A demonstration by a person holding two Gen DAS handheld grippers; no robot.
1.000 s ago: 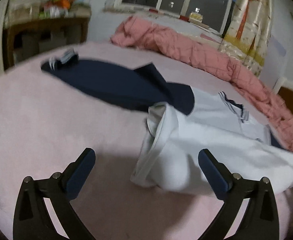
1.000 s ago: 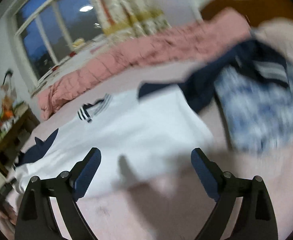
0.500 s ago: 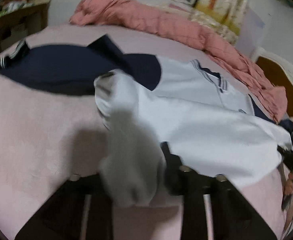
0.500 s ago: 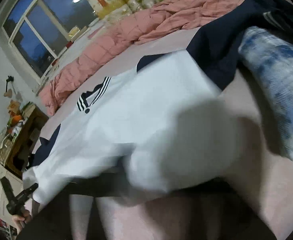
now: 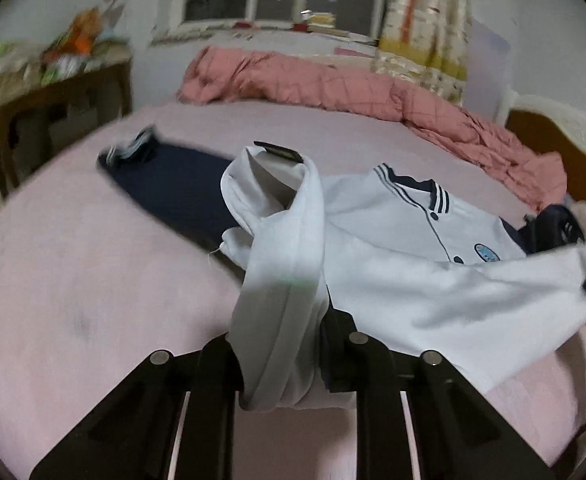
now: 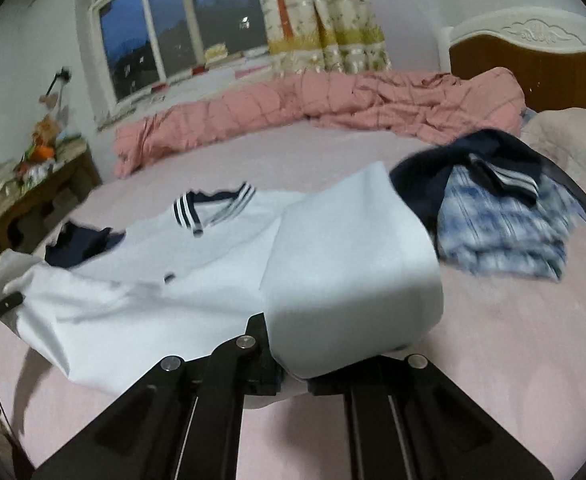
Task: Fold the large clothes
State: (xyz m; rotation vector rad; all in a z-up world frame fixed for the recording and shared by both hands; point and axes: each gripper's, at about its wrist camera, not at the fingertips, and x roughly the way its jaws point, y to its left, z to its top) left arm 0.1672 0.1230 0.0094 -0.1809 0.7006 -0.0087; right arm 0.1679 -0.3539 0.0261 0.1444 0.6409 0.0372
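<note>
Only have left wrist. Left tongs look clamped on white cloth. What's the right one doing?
Observer: The right tongs have just been closing and are shut on the white jacket, with a fold of it draped over them.
Operator: Same jacket as mine?
Observer: Yes. The right wrist view shows the left tongs at the jacket's other end. They have also just been closing, with cloth pinched between them.
Operator: Anything beside it there?
Observer: A blue checked garment with a navy one partly on top lies right of the jacket on the pink bed.
</note>
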